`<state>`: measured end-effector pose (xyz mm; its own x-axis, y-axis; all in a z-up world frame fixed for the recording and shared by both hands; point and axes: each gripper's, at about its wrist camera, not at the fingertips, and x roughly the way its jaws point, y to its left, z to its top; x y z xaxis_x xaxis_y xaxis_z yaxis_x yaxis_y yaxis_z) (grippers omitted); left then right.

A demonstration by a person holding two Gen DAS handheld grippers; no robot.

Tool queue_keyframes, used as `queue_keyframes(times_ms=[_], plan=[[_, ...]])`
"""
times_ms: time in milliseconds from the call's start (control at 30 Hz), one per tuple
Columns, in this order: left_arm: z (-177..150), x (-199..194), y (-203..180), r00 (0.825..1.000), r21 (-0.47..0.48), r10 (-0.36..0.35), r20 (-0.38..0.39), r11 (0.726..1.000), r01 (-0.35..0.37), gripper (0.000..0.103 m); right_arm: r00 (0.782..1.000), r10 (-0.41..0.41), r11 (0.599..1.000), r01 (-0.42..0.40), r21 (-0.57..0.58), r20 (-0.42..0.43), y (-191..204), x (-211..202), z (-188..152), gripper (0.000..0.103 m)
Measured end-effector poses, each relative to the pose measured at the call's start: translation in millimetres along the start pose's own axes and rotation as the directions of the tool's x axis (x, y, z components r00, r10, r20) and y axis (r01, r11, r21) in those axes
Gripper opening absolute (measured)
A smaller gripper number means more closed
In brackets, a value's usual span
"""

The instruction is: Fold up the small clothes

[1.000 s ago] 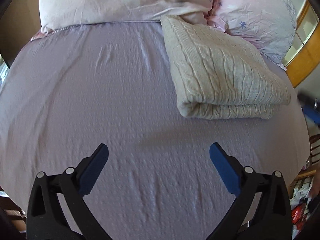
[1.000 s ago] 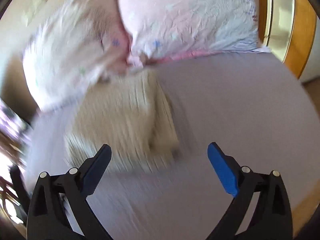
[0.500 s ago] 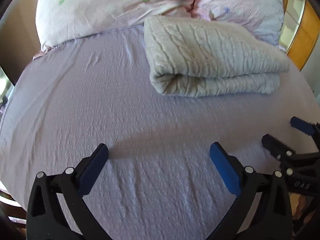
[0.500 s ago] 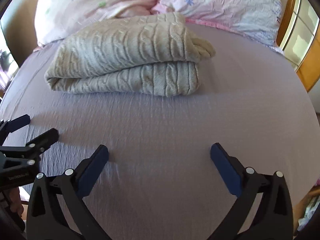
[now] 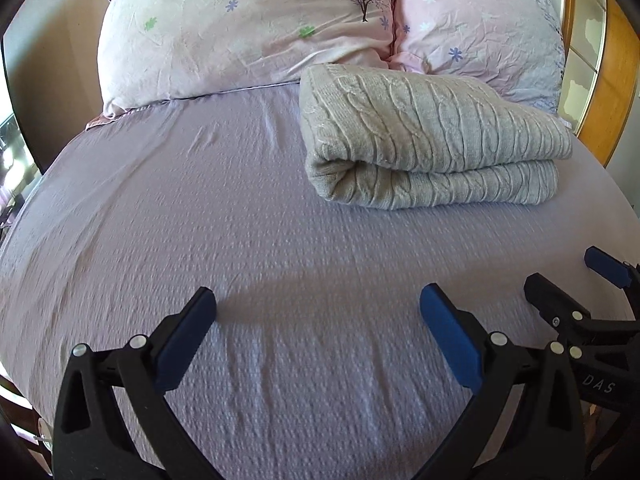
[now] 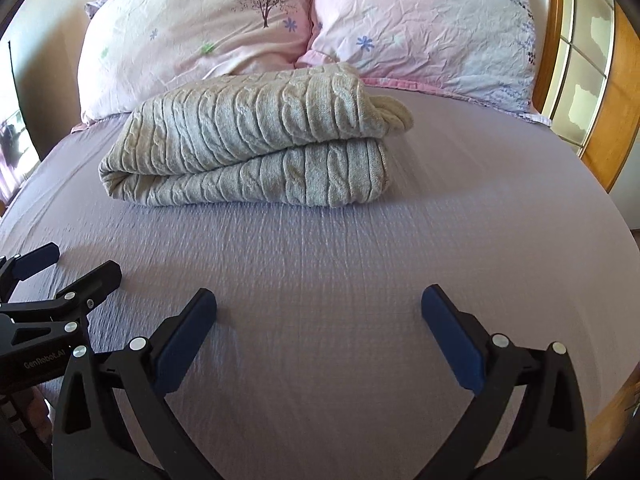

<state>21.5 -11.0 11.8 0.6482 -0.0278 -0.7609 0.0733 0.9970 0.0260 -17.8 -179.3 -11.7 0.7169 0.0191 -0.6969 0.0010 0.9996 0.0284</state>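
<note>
A folded beige cable-knit sweater (image 5: 432, 140) lies on the lilac bed sheet (image 5: 200, 208) near the pillows; it also shows in the right wrist view (image 6: 256, 144). My left gripper (image 5: 316, 320) is open and empty, low over the sheet, well short of the sweater. My right gripper (image 6: 318, 320) is open and empty too, equally short of it. The right gripper shows at the right edge of the left wrist view (image 5: 576, 280), and the left gripper shows at the left edge of the right wrist view (image 6: 60, 268).
Two pink flowered pillows (image 5: 248, 28) (image 5: 480, 24) lean at the head of the bed, touching the sweater's far side. A wooden headboard frame (image 6: 600, 80) stands to the right. The bed's near edge drops off below both grippers.
Both views have swung to face the head of the bed and steadied. The sweater now sits further ahead in both views. Both grippers stay open.
</note>
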Motion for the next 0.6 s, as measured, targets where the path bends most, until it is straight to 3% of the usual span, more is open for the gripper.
queue_keyframes(times_ms=[600], plan=[[-2.5,-0.2,-1.1,1.000,0.000,0.002,0.011,1.000,-0.002,0.101,1.000,0.000,1.000,0.000,-0.002,0.014,-0.1,-1.0,-0.7,0.102]])
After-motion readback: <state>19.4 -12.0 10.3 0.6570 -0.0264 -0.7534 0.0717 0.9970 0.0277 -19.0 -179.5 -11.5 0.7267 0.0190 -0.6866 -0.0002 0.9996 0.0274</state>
